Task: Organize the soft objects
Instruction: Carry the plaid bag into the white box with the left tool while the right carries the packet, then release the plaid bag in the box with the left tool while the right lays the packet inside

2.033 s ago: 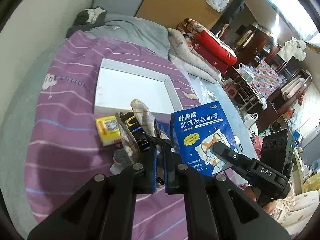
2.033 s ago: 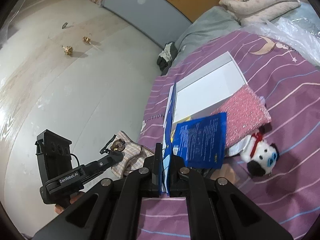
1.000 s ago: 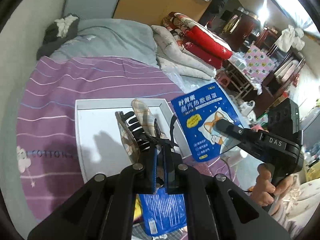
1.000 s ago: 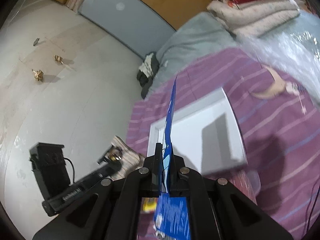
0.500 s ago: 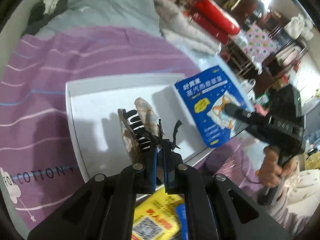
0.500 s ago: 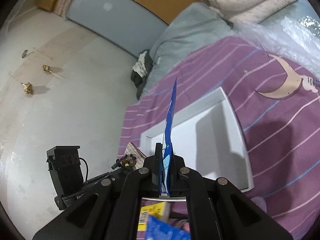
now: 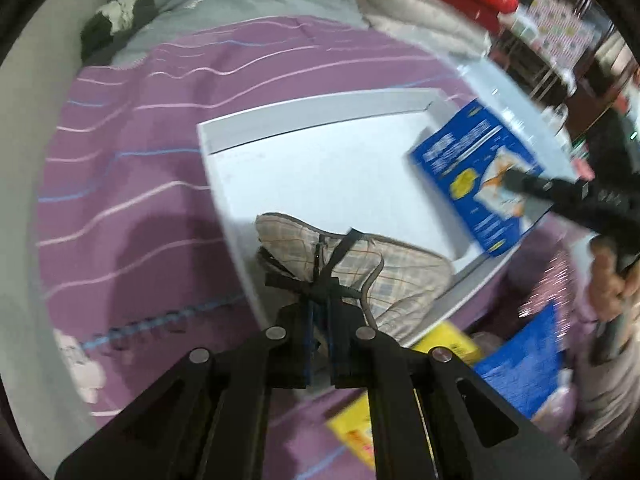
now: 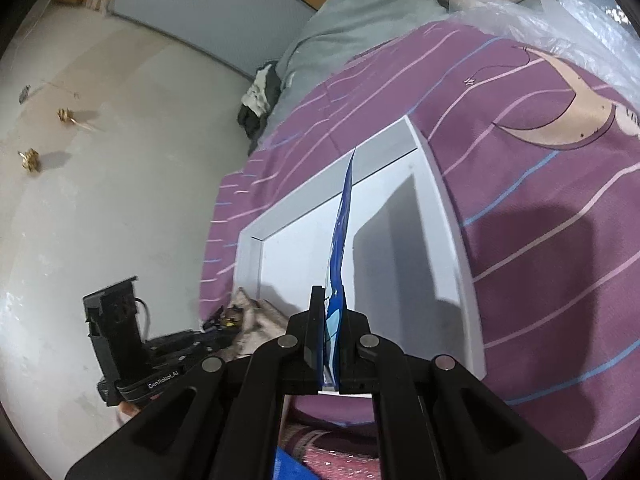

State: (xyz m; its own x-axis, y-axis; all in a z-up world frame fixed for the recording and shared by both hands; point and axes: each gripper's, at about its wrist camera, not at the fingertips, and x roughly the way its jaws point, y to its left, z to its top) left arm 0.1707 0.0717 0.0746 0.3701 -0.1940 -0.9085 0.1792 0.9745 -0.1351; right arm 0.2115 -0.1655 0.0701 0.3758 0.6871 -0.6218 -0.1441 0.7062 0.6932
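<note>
Both tools have dropped over the white tray [image 7: 248, 126]: left tool [image 7: 320, 316] clamped on the plaid pouch [image 7: 400, 272], now touching down inside; right tool [image 8: 329, 316] pinches the blue packet [image 8: 342, 240] above it. Release next, I reckon.

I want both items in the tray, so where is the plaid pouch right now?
In the left wrist view the plaid pouch lies at the white tray's near edge, clamped by the left gripper.
</note>
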